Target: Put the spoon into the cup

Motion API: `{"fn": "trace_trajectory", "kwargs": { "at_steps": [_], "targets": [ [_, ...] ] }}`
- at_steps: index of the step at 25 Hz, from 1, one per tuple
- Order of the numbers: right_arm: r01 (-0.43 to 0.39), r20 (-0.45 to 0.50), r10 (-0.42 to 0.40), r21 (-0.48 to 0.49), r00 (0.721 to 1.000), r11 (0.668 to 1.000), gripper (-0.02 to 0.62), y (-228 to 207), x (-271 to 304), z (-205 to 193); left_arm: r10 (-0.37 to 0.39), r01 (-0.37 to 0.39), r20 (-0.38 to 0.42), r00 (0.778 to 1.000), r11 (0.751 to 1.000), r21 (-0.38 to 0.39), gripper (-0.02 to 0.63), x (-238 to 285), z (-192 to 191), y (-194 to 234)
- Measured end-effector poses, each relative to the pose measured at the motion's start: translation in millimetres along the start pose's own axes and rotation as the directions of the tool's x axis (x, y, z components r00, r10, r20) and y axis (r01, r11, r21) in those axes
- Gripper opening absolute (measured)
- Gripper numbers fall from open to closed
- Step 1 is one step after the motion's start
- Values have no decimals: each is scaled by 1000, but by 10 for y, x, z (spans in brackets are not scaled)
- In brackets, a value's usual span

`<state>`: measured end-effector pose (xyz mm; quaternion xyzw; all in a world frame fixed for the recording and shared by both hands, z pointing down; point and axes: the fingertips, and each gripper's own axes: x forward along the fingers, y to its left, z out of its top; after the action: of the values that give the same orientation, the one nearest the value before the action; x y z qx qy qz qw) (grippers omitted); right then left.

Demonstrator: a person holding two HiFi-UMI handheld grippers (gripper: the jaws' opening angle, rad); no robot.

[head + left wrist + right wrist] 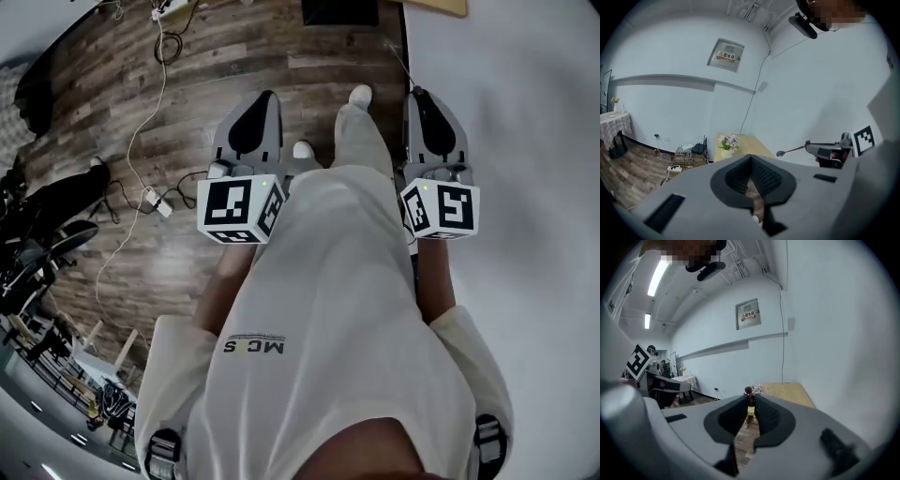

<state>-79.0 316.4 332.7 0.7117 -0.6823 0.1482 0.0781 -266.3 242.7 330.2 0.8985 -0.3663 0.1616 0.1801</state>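
Right gripper [750, 397] clamps a slim metal spoon [792, 149], bowl forward; left gripper [751, 157] is closed, empty.

Floor: we are looking down on dark wood planks [234, 56], with white cables [141, 122] and a power strip [155, 202] lying across them.
Walls: we are facing pale, plain walls [670, 61]; a framed panel [725, 55] is hanging high up, and a thin wire [757, 79] is running down beside it.
Furniture: we are seeing a light wooden table [750, 143] standing in the corner and carrying a pot of flowers [729, 142]; a cloth-covered stand [614, 124] is sitting far off by the wall.
Light: we are seeing ceiling strip lights [658, 275] glowing.
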Motion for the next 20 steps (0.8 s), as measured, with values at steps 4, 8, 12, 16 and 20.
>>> {"fn": "trace_trajectory", "kwargs": {
  "at_steps": [4, 8, 12, 16, 20],
  "targets": [
    [-35, -7, 36, 67, 999, 997, 58, -69, -291, -52, -14, 14, 11, 1000, 1000, -8, 11, -123, -27, -342],
    [-51, -2, 51, 76, 999, 996, 57, -264, -420, -55, -9, 9, 23, 1000, 1000, -7, 11, -57, -9, -655],
    [-75, 26, 73, 65, 997, 995, 57, -511, -478, 96, -11, 10, 33, 999, 999, 34, 11, 72, 142, -981],
    [-109, 66, 106, 41, 992, 993, 57, -736, -648, 11, 11, -13, 44, 999, 999, 35, 11, 107, 52, -1238],
    [-149, 79, 145, 42, 986, 988, 57, -875, -658, -27, 56, -57, 19, 998, 998, 34, 11, 173, -64, -1313]
  ]
}}
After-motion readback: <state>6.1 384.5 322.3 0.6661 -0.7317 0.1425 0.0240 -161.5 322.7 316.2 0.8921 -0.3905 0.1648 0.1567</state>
